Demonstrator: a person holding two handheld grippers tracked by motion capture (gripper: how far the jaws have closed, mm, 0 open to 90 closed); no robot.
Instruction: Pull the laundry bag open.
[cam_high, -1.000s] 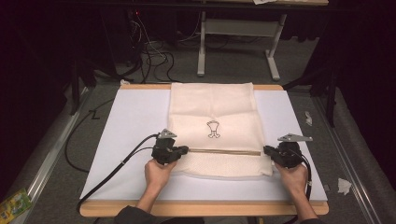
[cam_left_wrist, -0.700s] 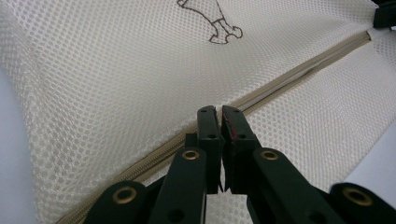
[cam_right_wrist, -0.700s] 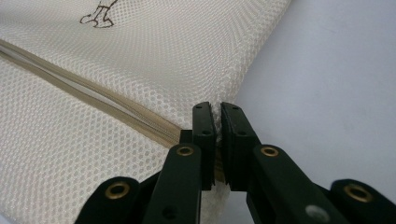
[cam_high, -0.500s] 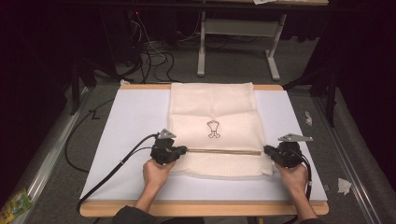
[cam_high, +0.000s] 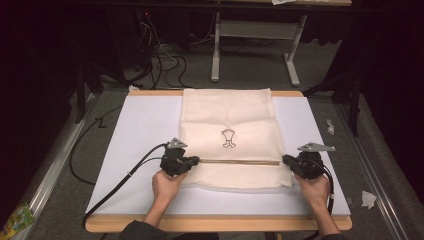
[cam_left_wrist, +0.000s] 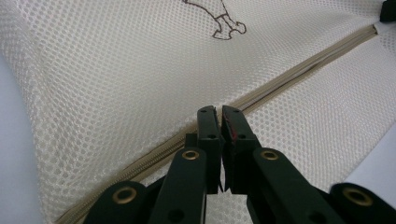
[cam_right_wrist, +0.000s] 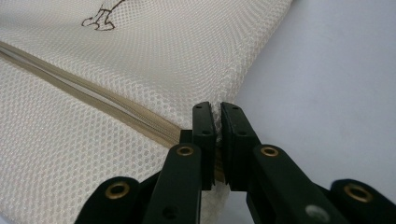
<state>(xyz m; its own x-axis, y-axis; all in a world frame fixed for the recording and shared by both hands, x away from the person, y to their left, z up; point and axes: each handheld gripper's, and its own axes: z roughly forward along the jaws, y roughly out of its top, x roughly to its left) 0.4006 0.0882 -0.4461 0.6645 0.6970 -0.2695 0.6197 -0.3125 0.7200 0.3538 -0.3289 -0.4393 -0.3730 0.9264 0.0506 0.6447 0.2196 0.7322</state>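
Observation:
A cream mesh bag (cam_high: 227, 115) lies flat on the white board (cam_high: 145, 130), with a small brown emblem (cam_high: 228, 138) at its middle. A tan zipper (cam_high: 240, 161) runs across its near part. My left gripper (cam_high: 196, 160) is at the zipper's left end, its jaws pressed shut over the zipper line (cam_left_wrist: 299, 74); what its tips (cam_left_wrist: 219, 114) pinch is hidden. My right gripper (cam_high: 286, 160) is shut on the bag's right edge, where the zipper (cam_right_wrist: 93, 100) ends. Mesh shows between the tips of the right gripper (cam_right_wrist: 217, 109).
The board rests on a wooden table (cam_high: 215, 225). A black cable (cam_high: 125, 177) trails from the left gripper across the board's left side to the front corner. Paper scraps (cam_high: 368, 199) lie on the floor to the right, and a metal desk frame (cam_high: 250, 45) stands behind.

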